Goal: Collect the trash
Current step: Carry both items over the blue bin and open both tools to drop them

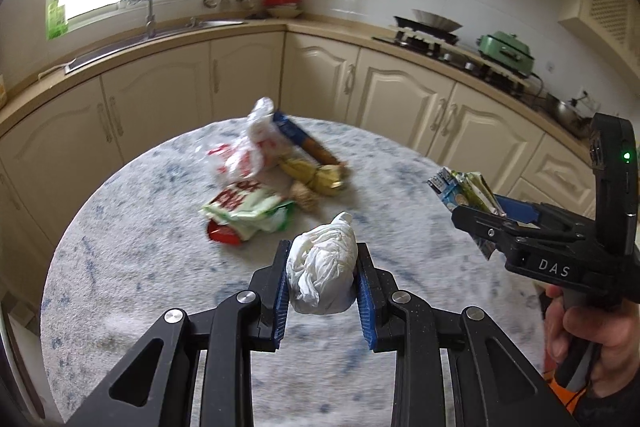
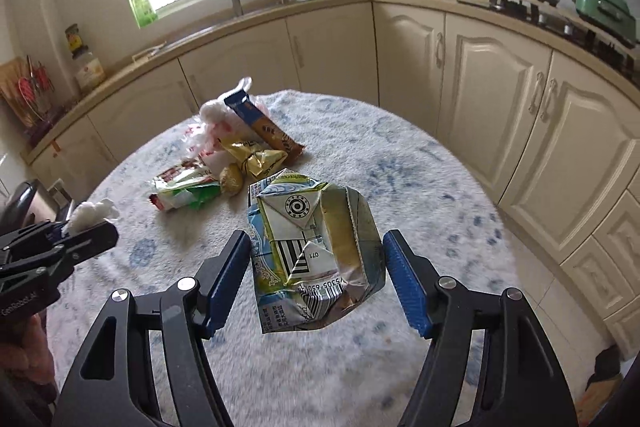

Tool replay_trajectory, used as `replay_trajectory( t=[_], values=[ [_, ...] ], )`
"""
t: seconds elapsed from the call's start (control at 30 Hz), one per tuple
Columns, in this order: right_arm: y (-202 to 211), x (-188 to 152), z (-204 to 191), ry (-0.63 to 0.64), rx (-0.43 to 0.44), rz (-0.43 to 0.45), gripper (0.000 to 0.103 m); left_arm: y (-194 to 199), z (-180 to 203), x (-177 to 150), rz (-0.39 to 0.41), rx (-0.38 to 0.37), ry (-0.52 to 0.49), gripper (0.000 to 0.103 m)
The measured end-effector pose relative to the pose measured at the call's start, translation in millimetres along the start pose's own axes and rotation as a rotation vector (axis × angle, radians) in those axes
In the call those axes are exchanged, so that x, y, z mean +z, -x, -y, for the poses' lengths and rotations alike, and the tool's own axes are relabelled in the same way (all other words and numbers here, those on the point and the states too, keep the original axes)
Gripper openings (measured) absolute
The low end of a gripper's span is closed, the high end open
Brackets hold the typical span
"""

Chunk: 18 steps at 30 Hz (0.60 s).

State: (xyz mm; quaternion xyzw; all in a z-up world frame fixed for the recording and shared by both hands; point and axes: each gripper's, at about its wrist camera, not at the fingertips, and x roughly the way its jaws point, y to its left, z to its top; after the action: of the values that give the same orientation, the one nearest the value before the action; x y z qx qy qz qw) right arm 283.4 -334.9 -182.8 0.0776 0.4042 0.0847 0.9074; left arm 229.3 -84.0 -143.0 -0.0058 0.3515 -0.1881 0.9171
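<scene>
My left gripper (image 1: 322, 281) was nearly closed, its blue ribbed pads (image 1: 280, 287) pressed on either flank of a crumpled white tissue wad (image 1: 322, 273), held clear above the round table with the white-and-blue mottled fleecy cover (image 1: 140, 267). Judged the wad very light and soft: it compresses readily, cannot break, and a squeeze across its middle suffices. Its long axis ran along the fingers, narrow twisted tip pointing away from me toward the table centre. My right gripper (image 2: 316, 279) stood roughly two-thirds open around a flattened yellow-and-blue drink carton with printed barcodes (image 2: 316, 251); the left pad met the carton's edge, while a gap showed at the right pad in the wrist view, so I could not confirm a firm clamp, though the carton hung above the table and not on it. Judged the carton light, springy and slick-coated, creased but stiff along its folds; best taken across its broad faces near the middle, since edge contact could let it pivot or slip. Its long axis lay roughly along the fingers, folded base toward me. Remaining on the table, well apart from both grippers: a clear plastic bag with red print (image 1: 244, 151), a blue-and-brown wrapper (image 1: 308, 143), a gold foil wrapper (image 1: 316, 175) and a green-and-red packet (image 1: 244, 215), all clustered touching near the far side
</scene>
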Motion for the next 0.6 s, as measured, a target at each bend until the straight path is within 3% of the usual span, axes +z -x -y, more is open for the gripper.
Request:
replay_trajectory(
  t=[0.23,0.6],
  values=[
    [56.0,-12.3,27.9,-0.070,-0.017,0.077,0.070,3.1,55.8,11.3,0.018,-0.073,-0.069,0.025],
    [146.6,-56.2,128.7,-0.235,-0.182,0.165,0.070,-35.7,186.0,32.6,-0.015,-0.245,-0.213,0.025]
  ],
)
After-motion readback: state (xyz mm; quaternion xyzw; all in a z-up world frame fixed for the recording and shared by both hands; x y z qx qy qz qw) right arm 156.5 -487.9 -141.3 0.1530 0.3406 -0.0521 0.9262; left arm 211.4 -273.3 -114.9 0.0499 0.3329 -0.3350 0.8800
